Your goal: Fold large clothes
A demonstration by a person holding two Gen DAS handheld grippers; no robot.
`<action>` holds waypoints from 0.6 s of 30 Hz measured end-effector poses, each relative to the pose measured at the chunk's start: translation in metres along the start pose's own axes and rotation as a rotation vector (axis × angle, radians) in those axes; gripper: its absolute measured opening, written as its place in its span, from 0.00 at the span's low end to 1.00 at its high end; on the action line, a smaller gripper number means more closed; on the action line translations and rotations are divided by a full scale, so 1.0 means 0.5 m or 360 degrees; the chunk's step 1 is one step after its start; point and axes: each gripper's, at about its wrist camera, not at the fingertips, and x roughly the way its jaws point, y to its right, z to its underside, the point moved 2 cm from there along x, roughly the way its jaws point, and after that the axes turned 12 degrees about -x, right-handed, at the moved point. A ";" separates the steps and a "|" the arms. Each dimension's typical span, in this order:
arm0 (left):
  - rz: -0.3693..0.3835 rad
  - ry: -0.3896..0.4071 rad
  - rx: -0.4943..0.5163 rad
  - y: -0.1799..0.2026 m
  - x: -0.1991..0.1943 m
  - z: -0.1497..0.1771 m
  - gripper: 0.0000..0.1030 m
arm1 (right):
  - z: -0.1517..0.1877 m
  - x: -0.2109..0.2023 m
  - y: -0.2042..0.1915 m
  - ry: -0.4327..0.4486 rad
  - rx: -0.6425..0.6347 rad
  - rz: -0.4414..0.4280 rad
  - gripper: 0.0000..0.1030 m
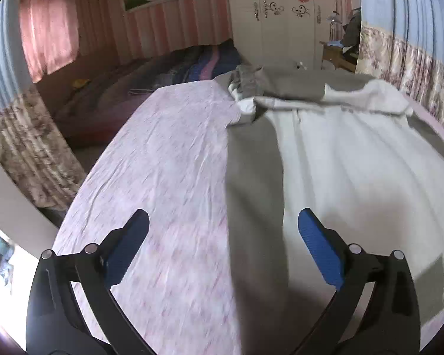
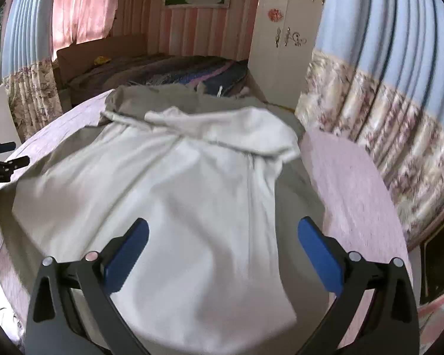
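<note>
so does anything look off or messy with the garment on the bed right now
Yes. The large grey-and-white garment on the pink patterned bedsheet is not flat: its far end is bunched into a rumpled heap, and the white panel is creased. Both the left tool and the right tool are open, gripping nothing.

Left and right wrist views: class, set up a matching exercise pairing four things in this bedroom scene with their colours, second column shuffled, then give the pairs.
Column one:
1. bedsheet
2. lining of the spread garment
3. pads on the right tool
4. wardrobe

Column two:
A. blue
B. white with red flower stickers
C. pale pink
D. off-white, with grey cloth around it

Pairs: 1-C, 2-D, 3-A, 4-B
</note>
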 end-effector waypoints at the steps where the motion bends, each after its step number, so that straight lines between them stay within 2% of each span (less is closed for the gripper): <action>1: 0.0023 0.0020 0.0029 0.002 -0.020 0.016 0.97 | 0.015 -0.010 0.003 -0.0012 0.0010 0.0007 0.98; 4: 0.0014 0.0082 0.0051 0.010 -0.069 0.045 0.97 | 0.067 -0.047 0.010 -0.0043 0.0044 0.0017 0.98; 10: 0.0021 0.0066 0.0032 0.025 -0.109 0.071 0.97 | 0.138 -0.073 0.043 -0.0071 0.0196 0.0031 0.98; 12: -0.0005 0.0079 0.0141 0.042 -0.101 0.074 0.97 | 0.159 -0.067 0.059 -0.0095 0.0259 0.0016 0.98; 14: -0.0081 0.0085 0.0207 0.046 -0.087 0.083 0.97 | 0.175 -0.059 0.064 -0.0121 0.0260 0.0043 0.98; 18: 0.0001 -0.0066 0.0103 0.030 -0.044 0.110 0.96 | 0.186 -0.044 0.061 -0.0163 0.0210 0.0059 0.98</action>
